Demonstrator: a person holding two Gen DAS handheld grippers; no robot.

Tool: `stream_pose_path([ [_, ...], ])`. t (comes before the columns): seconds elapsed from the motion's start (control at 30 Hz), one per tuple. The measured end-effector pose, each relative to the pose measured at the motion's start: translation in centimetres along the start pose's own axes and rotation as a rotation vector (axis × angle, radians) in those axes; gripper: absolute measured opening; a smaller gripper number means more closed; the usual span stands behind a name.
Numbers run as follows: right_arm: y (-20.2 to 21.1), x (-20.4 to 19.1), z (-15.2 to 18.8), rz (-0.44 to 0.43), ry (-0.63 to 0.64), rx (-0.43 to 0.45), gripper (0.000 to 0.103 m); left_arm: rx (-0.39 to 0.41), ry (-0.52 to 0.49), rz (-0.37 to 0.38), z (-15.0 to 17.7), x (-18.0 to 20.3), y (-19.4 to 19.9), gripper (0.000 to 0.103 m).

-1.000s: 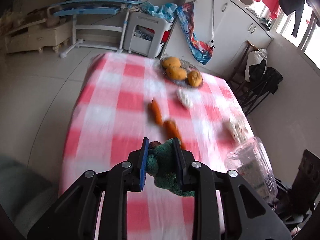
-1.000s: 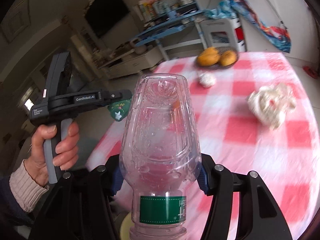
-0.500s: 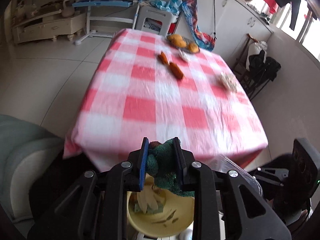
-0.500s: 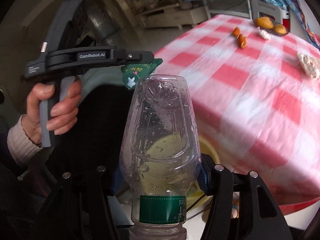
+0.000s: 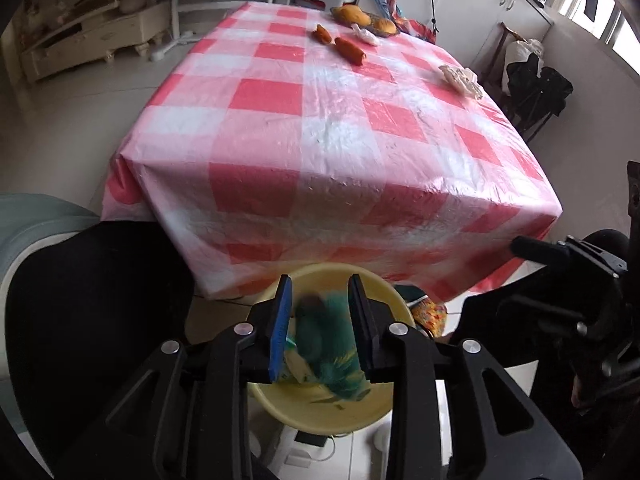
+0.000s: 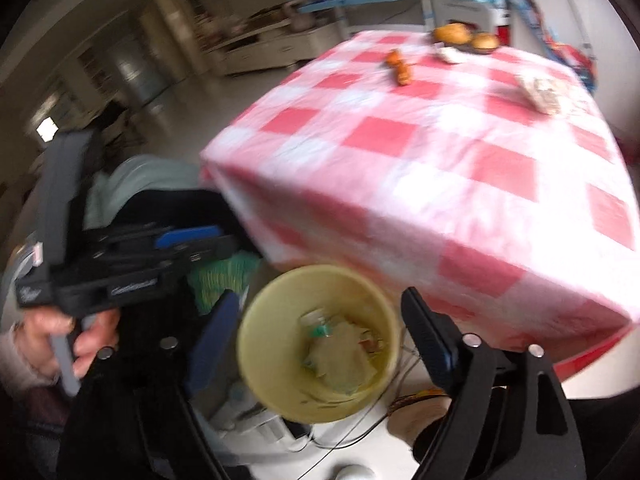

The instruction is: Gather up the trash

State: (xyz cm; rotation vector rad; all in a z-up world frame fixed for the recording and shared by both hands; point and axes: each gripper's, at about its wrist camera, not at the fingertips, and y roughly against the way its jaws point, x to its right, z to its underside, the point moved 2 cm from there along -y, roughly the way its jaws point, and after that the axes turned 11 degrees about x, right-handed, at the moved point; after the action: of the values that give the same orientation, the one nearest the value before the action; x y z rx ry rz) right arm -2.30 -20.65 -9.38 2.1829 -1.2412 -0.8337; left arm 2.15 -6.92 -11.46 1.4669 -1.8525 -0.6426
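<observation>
A table draped in a red-and-white checked plastic cloth [image 5: 320, 120] is seen. Two orange carrot-like pieces [image 5: 350, 50], a crumpled white wrapper [image 5: 460, 78] and a dish of orange fruit [image 5: 366, 20] are laid on it.

A glossy plastic sheet with fine wrinkles is seen over the red-and-white checked tablecloth [image 5: 320, 120]. The yellow bin [image 5: 344, 412] is of smooth, matt plastic. The green wrapper [image 5: 328, 344] is shown as crinkled, shiny film, blurred. The left gripper [image 5: 320, 320] is made of matt black plastic with bright metal screw heads and blue pads. The floor [image 5: 60, 120] is noted as glossy pale tile.
</observation>
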Motion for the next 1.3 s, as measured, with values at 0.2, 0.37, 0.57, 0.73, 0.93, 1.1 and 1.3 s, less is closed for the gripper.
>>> stream_pose_path([
  [0.2,0.7,0.3,0.0,0.100,-0.022,0.055,0.086,0.091,-0.010,-0.064,-0.3,-0.5,1.1,0.059],
  [0.37,1.5,0.8,0.1,0.146,-0.030,0.092,0.088,0.144,0.007,-0.085,-0.7,-1.0,1.8,0.071],
  [0.57,1.4,0.6,0.0,0.183,-0.009,0.110,0.088,0.167,0.045,-0.100,-0.9,-1.8,1.9,0.080],
  [0.73,0.8,0.1,0.4,0.209,0.032,0.101,0.088,0.164,0.062,-0.114,-1.0,-2.0,1.4,0.083],
  [0.93,0.3,-1.1,0.8,0.217,0.101,0.092,0.089,0.163,0.056,-0.119,-0.9,-1.8,1.2,0.086],
  [1.1,-0.1,-1.5,0.9,0.221,0.122,0.081,0.089,0.158,0.069,-0.113,-1.0,-1.9,0.9,0.087],
  [1.3,-0.2,-1.6,1.0,0.225,0.129,0.078,0.089,0.154,0.066,-0.113,-1.1,-1.9,0.7,0.088],
])
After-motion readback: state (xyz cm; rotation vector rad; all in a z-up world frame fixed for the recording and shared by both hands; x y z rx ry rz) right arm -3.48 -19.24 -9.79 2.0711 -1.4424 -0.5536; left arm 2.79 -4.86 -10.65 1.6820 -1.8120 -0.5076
